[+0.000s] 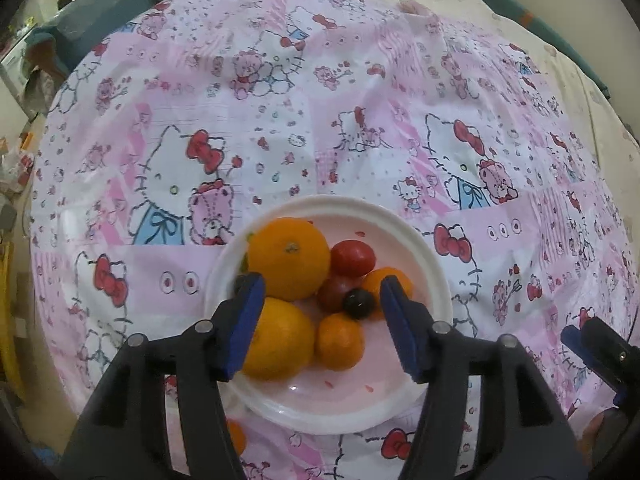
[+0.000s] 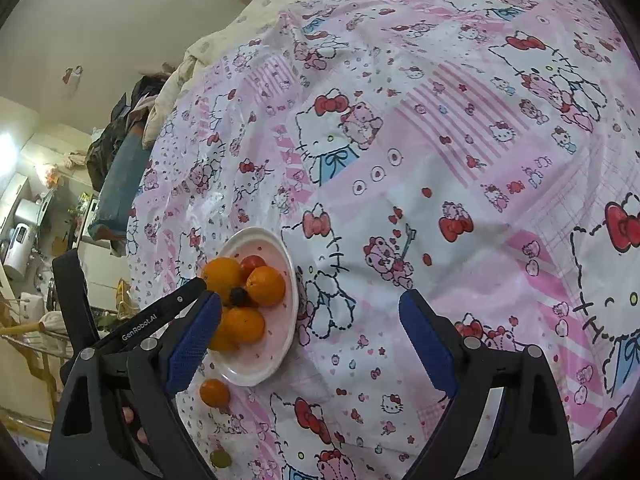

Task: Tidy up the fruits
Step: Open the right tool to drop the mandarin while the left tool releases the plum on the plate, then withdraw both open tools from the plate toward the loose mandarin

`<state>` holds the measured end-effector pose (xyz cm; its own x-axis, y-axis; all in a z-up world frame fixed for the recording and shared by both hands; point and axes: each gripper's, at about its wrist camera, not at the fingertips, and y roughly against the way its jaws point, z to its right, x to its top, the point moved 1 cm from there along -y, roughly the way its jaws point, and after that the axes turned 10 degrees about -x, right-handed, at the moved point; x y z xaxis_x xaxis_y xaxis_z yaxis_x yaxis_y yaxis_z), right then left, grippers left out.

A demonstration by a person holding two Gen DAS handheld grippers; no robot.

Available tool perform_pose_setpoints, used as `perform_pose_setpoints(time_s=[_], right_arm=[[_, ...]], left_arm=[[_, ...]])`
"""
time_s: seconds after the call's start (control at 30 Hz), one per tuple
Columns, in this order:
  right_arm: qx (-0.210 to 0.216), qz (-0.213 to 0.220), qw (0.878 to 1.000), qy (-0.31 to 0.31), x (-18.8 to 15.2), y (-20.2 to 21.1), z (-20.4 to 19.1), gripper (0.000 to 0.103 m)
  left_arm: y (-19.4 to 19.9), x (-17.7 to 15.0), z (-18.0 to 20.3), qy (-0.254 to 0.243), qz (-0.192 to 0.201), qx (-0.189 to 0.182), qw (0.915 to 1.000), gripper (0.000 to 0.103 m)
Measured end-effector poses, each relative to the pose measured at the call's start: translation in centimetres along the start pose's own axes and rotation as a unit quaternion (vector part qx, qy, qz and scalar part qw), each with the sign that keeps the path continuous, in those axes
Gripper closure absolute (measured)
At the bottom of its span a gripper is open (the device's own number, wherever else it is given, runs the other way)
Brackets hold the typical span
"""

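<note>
A white plate [image 1: 420, 248] with a pink inside holds two big oranges [image 1: 290, 258], two small ones [image 1: 340, 342], two red tomatoes [image 1: 353, 258] and a dark grape [image 1: 358, 303]. My left gripper [image 1: 322, 300] hangs open just above this pile, its blue pads touching no fruit. In the right wrist view the plate [image 2: 256, 376] lies at the lower left. My right gripper [image 2: 312, 304] is open over the cloth beside it, with nothing between its fingers. A loose small orange [image 2: 214, 393] and a green grape [image 2: 221, 458] lie on the cloth near the plate.
A pink and white cartoon-cat cloth [image 1: 360, 80] covers the whole soft surface. A cream quilt [image 2: 224, 40] is bunched at the far side. A cluttered room with furniture [image 2: 24, 240] lies off the cloth's left edge. A person's fingertips [image 2: 128, 414] show behind the grippers.
</note>
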<state>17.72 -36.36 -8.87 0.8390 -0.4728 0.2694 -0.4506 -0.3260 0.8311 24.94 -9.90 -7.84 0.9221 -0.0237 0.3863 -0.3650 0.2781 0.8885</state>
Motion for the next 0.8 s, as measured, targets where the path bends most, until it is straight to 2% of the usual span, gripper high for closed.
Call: perform_pose_setpoints(time_s=[0.53, 0.8], right_arm=[[0.025, -0.004, 0.999, 0.032, -1.2, 0.4, -3.0, 0.011], [0.016, -0.008, 0.998, 0.06, -2.1, -0.1, -4.4, 0.011]], left_arm=[[5.4, -2.9, -3.4, 0.021, 0.02, 0.017, 0.9994, 0.042], [7.6, -4.6, -5.4, 0.038, 0.026, 0.02, 0.9987, 0.042]])
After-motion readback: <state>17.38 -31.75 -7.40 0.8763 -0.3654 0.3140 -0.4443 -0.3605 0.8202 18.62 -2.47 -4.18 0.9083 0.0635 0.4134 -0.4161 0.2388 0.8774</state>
